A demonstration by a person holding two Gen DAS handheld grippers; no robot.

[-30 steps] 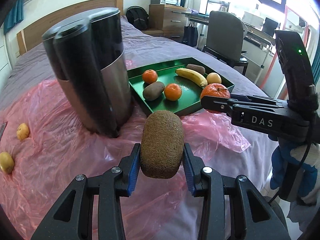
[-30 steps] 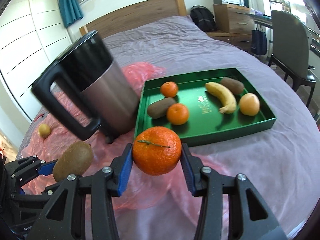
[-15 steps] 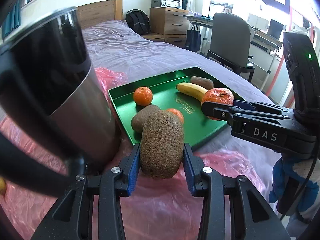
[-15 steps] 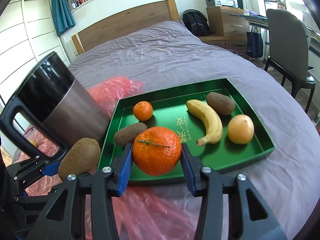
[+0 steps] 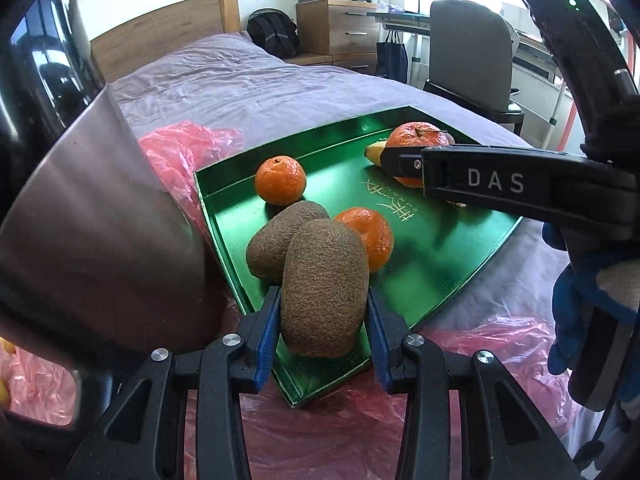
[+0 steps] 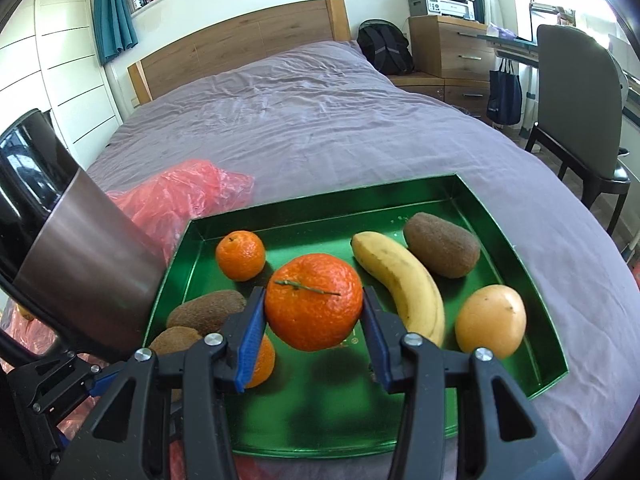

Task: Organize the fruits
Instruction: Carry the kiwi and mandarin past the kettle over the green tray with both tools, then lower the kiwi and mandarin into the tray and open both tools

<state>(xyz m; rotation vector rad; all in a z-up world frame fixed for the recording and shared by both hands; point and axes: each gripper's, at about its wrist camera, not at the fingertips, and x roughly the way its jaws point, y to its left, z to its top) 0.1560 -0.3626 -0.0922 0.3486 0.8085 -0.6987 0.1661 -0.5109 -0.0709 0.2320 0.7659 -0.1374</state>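
Our left gripper (image 5: 323, 312) clamps a kiwi (image 5: 324, 288) over the near corner of the green tray (image 6: 520, 256); our right gripper (image 6: 314, 312) grips an orange (image 6: 314, 306) above the tray's middle, beside the banana (image 6: 404, 280)

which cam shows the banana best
The right wrist view: the banana lies in full sight on the green tray, between a kiwi and the orange held in the right tongs. In the left wrist view only its tip shows; those tongs hide the rest.
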